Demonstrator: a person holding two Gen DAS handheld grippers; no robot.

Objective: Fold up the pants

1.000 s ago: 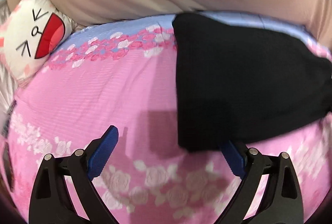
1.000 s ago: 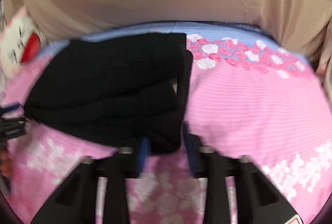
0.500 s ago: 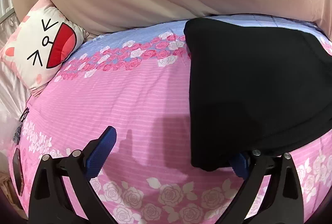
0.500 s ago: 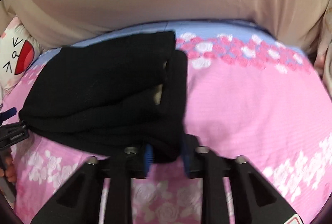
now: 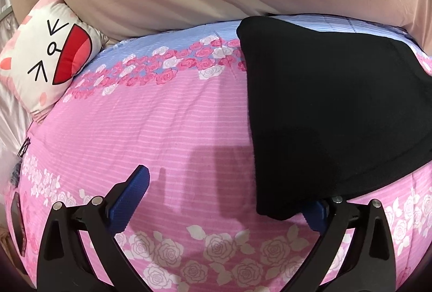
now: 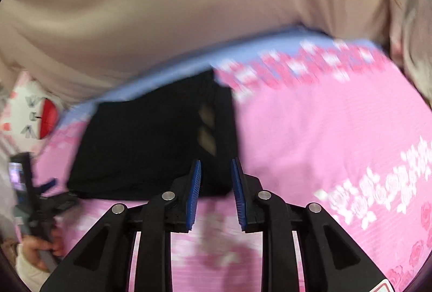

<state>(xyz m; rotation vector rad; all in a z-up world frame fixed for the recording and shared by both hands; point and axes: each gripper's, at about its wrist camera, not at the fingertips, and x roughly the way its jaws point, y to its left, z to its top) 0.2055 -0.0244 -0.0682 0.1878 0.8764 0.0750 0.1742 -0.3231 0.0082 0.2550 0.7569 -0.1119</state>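
The black pants [image 5: 332, 108] lie folded into a compact block on the bed [image 5: 162, 124], on its pink quilt with roses, and they reach almost to the blue band at the far edge of the bed.

The left gripper [image 5: 229, 194] has its fingers [image 5: 129, 197] spread wide apart. Its left finger stands free over the quilt, and its right finger is mostly hidden under the near left corner of the pants, so the cloth hangs over it and is not pinched.

In the right wrist view the picture is blurred. The right gripper [image 6: 216, 189] shows its fingers [image 6: 195, 192] parted by a narrow gap, with nothing between them. They stand just in front of the near right corner of the pants [image 6: 151, 140]; whether they touch the cloth cannot be told.

A white cushion [image 5: 46, 62] with a cartoon face leans at the far left corner of the bed, well apart from the pants.
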